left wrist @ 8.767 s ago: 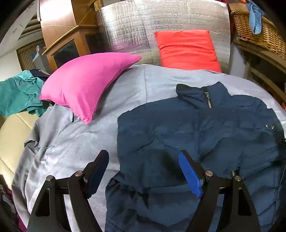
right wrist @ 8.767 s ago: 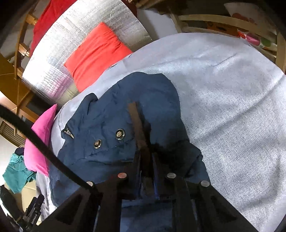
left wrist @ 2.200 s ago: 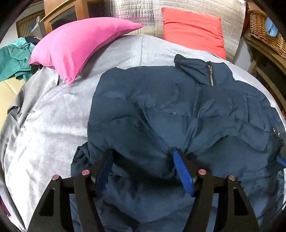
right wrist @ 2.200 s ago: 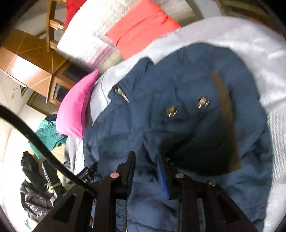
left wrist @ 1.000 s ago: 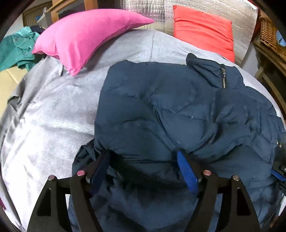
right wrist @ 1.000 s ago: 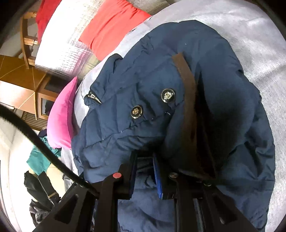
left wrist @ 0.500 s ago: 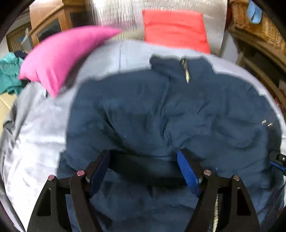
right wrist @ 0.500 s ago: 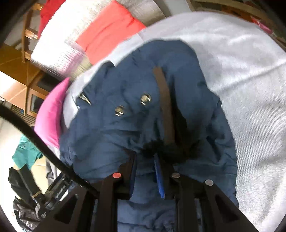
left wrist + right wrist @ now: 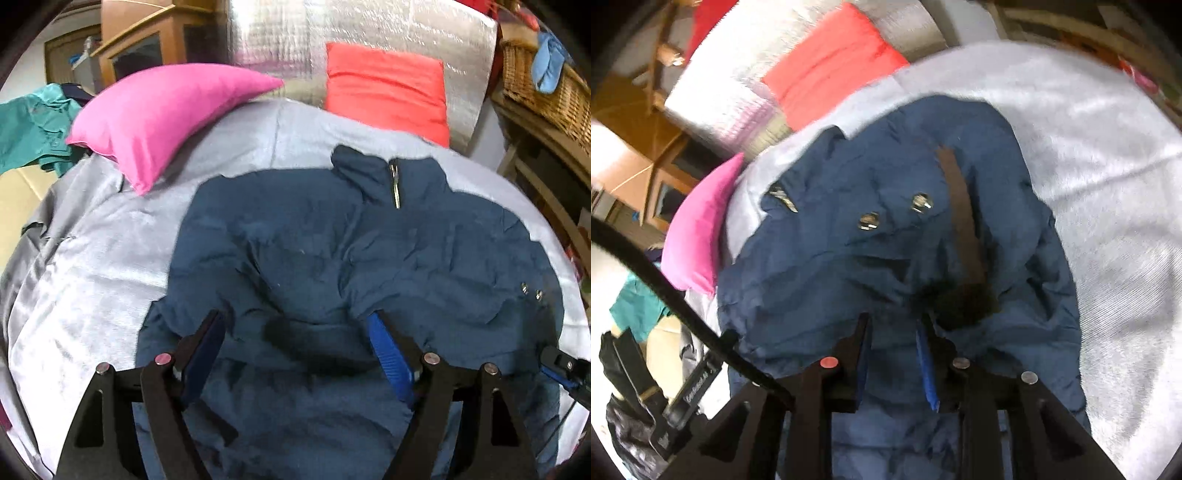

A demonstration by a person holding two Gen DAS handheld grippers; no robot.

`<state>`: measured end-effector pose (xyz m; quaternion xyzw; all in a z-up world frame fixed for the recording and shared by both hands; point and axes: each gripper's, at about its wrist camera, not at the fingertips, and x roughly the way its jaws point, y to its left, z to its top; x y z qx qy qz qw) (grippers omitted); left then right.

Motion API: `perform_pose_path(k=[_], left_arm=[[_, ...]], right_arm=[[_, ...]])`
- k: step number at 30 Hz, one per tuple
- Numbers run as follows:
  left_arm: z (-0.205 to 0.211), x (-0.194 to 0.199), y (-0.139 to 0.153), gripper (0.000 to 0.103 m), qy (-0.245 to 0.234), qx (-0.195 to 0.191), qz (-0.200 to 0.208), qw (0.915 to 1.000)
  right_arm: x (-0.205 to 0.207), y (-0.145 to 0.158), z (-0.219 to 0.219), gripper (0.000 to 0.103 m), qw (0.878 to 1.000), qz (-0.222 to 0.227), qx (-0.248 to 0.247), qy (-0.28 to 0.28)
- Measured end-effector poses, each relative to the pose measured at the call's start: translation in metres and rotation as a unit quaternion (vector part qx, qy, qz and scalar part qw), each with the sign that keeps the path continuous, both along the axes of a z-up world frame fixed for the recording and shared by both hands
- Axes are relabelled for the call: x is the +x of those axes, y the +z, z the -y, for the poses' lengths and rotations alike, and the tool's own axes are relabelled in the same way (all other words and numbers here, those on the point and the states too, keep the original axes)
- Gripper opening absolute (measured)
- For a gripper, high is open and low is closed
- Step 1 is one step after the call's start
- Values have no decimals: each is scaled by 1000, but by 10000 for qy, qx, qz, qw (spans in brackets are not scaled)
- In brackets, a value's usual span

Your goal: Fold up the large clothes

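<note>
A navy blue puffer jacket lies on the grey bedspread, collar and zipper at the far end. Its lower part is folded up over the body. My left gripper is open, its fingers wide apart over the folded edge, holding nothing. In the right wrist view the jacket shows two metal snaps and a brown strip. My right gripper is open by a narrow gap just above the jacket's fold, and holds nothing.
A pink pillow lies at the far left of the bed, a red pillow against a silver foil panel at the head. A wicker basket stands on a shelf at the right. Teal clothes lie at the left.
Both grippers carried the jacket's lower part up over its body and laid it down. The right gripper has let go of the cloth and opened a little. Both have drawn back slightly.
</note>
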<state>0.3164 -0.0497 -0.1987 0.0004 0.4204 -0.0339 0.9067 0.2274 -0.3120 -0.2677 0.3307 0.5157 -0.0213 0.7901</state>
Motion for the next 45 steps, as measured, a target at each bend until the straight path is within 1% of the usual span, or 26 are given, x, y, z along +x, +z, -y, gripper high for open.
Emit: perform_pose_path(k=[1,3,4,6,8,9,10,11,12,14,17,19,21,23,24,25,27,29,31,33,36,39,41,43,45], left_arm=[[-1,-2,1,80,21,2,25,10000],[1,-5,-2,80,24,131,-4,9999],[2,-4,-7,80,39,236,-64,9997],[7,3,-28,81,-23,416,-347,9985],[10,9,-44,81,-40,466,-546,9974],[8,9,-44,81,-1,424,-560,9975],[8,9,-42,81,31,394,-581,9975],[7,5,-35,81,43,373,-575,9976],[6,1,-28,81,22,361,-497,9981],[5,-14,-13,81,-85,351,-227,9991],[0,-28,2,81,-284,415,-3,9987],[-11,-30,4,81,-359,522,79,9980],[-27,-29,1,81,-224,681,50,9974],[-47,-24,0,81,-53,562,-43,9984],[-62,-22,0,81,77,424,-66,9990],[-76,-21,2,81,207,317,-72,9993],[-95,-17,2,81,377,244,-53,9990],[-110,-14,0,81,514,290,-13,9983],[-121,-9,-5,80,611,391,-54,9973],[-130,-4,-9,81,687,379,-109,9969],[-134,6,-19,80,741,328,-247,9964],[-136,18,-43,81,659,249,-726,9949],[-132,20,-57,81,547,305,-963,9934],[-131,17,-58,81,494,358,-921,9939],[-130,11,-49,81,465,402,-844,9945]], right_arm=[[-3,6,-4,28,9999,100,-82,63],[-8,8,-8,28,9998,111,-124,126],[-10,4,-11,29,9998,43,-148,148],[-11,-9,-13,30,9994,-155,-213,214],[-11,-25,-13,30,9981,-410,-334,315],[-12,-29,-11,30,9983,-380,-301,317],[-13,-28,-9,30,9986,-335,-275,312],[-14,-25,-6,32,9987,-313,-236,314],[-16,-19,-1,32,9992,-227,-132,303],[-19,-2,12,32,9997,80,35,219],[-25,21,40,32,9985,545,60,-51],[-29,23,61,32,9975,651,103,-242],[-34,17,76,34,9971,626,113,-408],[-35,8,84,34,9967,573,240,-526],[-36,5,88,34,9964,562,323,-548],[-36,4,89,34,9961,585,357,-560],[-38,5,87,34,9957,630,307,-600],[-36,3,82,34,9954,637,414,-584],[-35,3,78,34,9952,669,397,-588],[-31,0,74,34,9951,694,380,-589],[-18,-8,59,34,9965,552,316,-537],[-5,-29,47,35,9986,-39,-18,-530],[-3,-36,47,35,9983,-125,-17,-571],[-4,-33,48,35,9982,-138,10,-589],[-8,-27,52,34,9980,-48,79,-619]])
